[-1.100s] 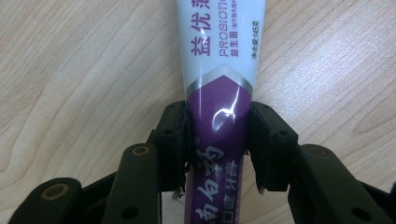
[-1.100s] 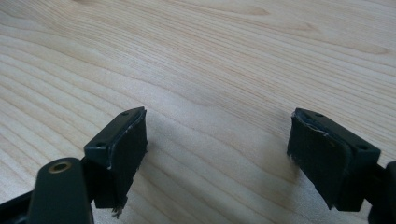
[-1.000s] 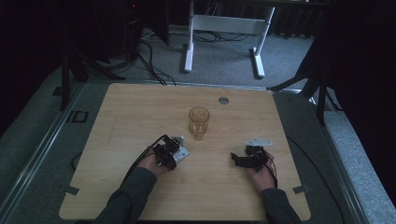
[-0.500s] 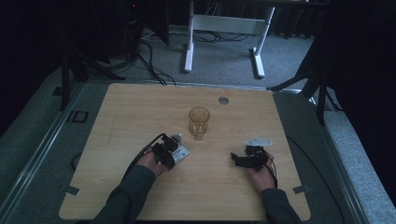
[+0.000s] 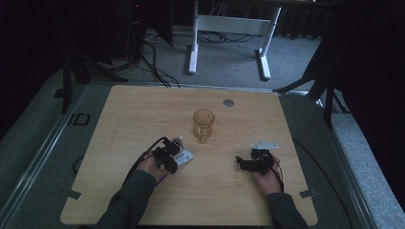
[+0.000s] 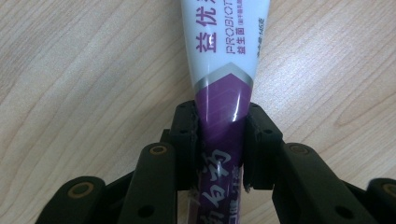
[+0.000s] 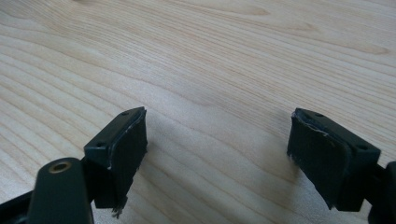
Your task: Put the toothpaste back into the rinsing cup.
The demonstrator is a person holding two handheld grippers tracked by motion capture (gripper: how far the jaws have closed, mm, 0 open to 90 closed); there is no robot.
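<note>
A white and purple tube (image 6: 224,56) with printed lettering lies flat on the wooden table (image 5: 143,109). My left gripper (image 6: 219,135) is shut on the tube's purple end; its jaws have just been closing, and both pads press the tube's sides. In the high view the left gripper (image 5: 171,157) sits at the table's front left, with the tube (image 5: 185,156) poking out to its right. My right gripper (image 5: 241,162) rests at the front right. Its jaws (image 7: 217,144) stand wide open over bare wood with nothing between them.
An amber drinking glass (image 5: 204,125) stands upright at the table's middle, just beyond both grippers. A small round grommet (image 5: 229,102) sits near the far edge. Cables and a white desk frame (image 5: 229,28) lie on the floor beyond the table.
</note>
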